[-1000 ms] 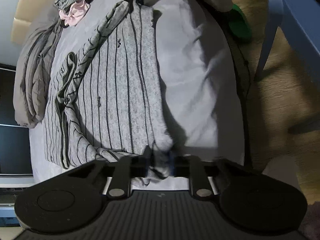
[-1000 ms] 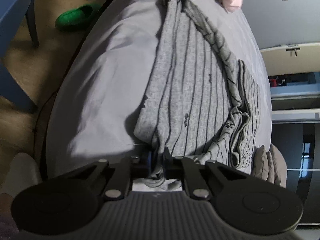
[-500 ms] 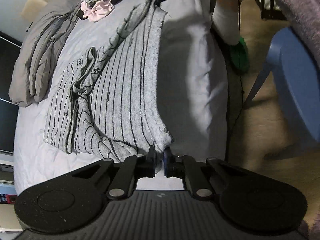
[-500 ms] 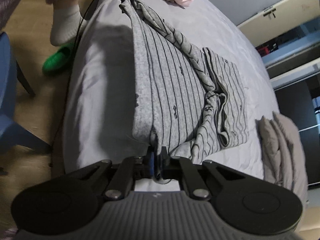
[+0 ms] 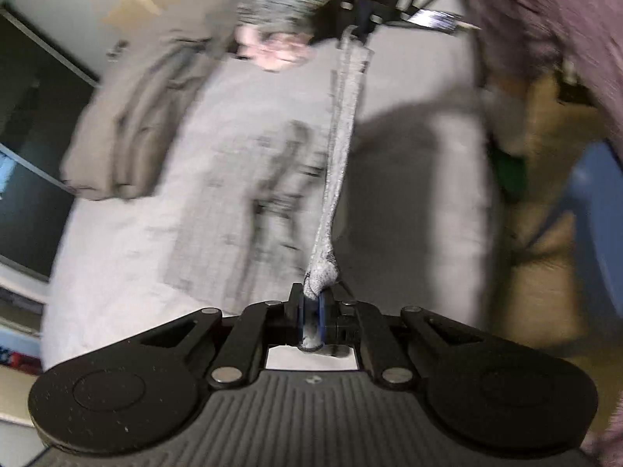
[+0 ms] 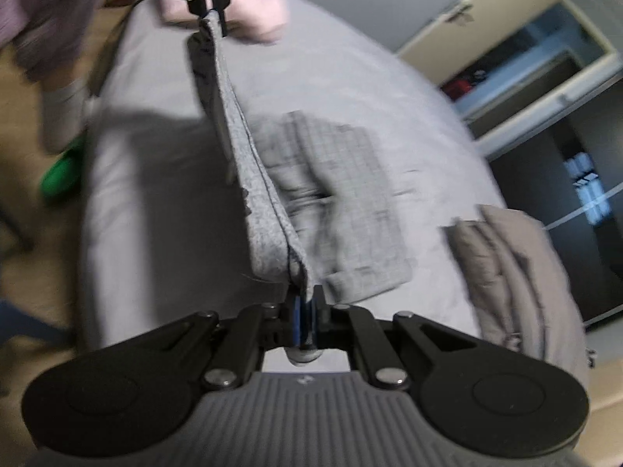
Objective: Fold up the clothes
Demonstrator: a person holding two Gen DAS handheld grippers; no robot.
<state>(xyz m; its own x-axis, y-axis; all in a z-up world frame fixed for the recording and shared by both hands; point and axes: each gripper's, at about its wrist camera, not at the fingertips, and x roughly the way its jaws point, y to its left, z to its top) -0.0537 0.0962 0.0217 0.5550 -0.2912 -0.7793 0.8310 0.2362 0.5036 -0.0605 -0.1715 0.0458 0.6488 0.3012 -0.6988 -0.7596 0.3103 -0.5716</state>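
A grey striped garment (image 5: 338, 144) hangs stretched edge-on between my two grippers, raised above the grey bed (image 5: 420, 179). My left gripper (image 5: 310, 303) is shut on one corner of it. My right gripper (image 6: 304, 311) is shut on the other corner, and the garment (image 6: 257, 179) runs from there up to the left gripper (image 6: 212, 15) at the top of the right wrist view. The lower part of the garment (image 6: 350, 210) still lies bunched on the bed. In the left wrist view the right gripper (image 5: 362, 11) is at the top. Both views are blurred.
A folded brownish-grey garment (image 6: 518, 268) lies on the bed beyond the striped one. Pink clothing (image 6: 257, 11) and a grey striped heap (image 5: 284, 4) sit at the bed's end. Off the bed's side are a green slipper (image 6: 62, 171), a person's sock, a purple sleeve (image 5: 545, 19) and a blue chair (image 5: 599, 210).
Both grippers have lifted the held edge of the striped garment up off the bed, so it now hangs taut and edge-on between them. The views have swung and blurred.
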